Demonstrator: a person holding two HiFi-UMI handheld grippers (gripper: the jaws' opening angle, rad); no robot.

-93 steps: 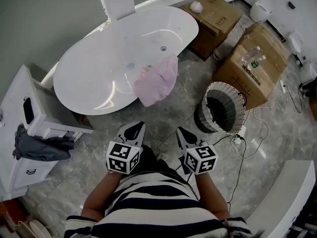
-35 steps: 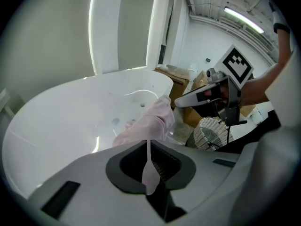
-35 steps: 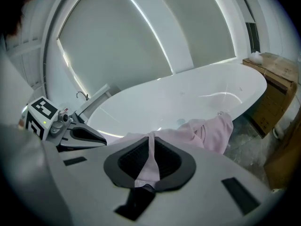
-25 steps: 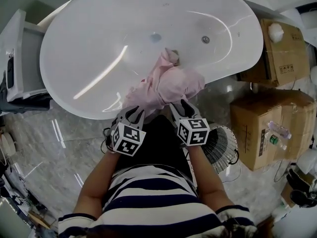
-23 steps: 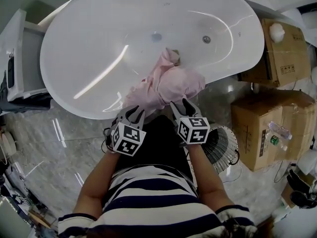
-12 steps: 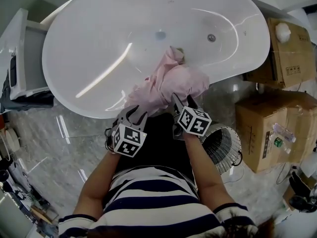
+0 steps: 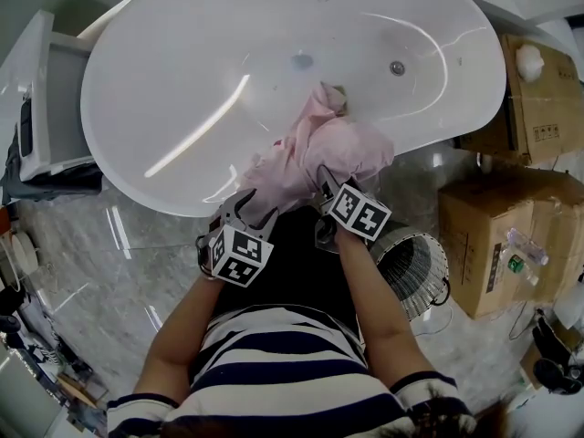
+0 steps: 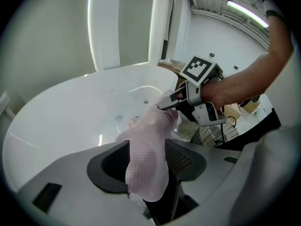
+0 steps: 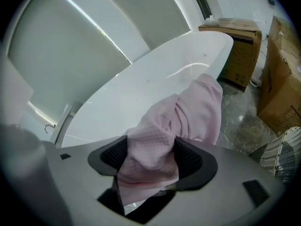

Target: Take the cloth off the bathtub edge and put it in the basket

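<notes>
A pink waffle cloth hangs over the near edge of the white bathtub, bunched up. My left gripper is at the cloth's lower left end. A fold of cloth hangs between its jaws, which have just been opening and stand apart. My right gripper is at the lower right end, rolled to one side. Its jaws have also just been opening and stand wide with cloth between them. The wicker basket stands on the floor to the right.
Cardboard boxes stand right of the tub and beyond the basket. A white cabinet is at the tub's left end. The floor is grey marble. The right gripper and basket also show in the left gripper view.
The person has stepped up to the tub. Over the last second the right gripper rolled and sank onto the cloth, and both grippers' jaws spread around its folds.
</notes>
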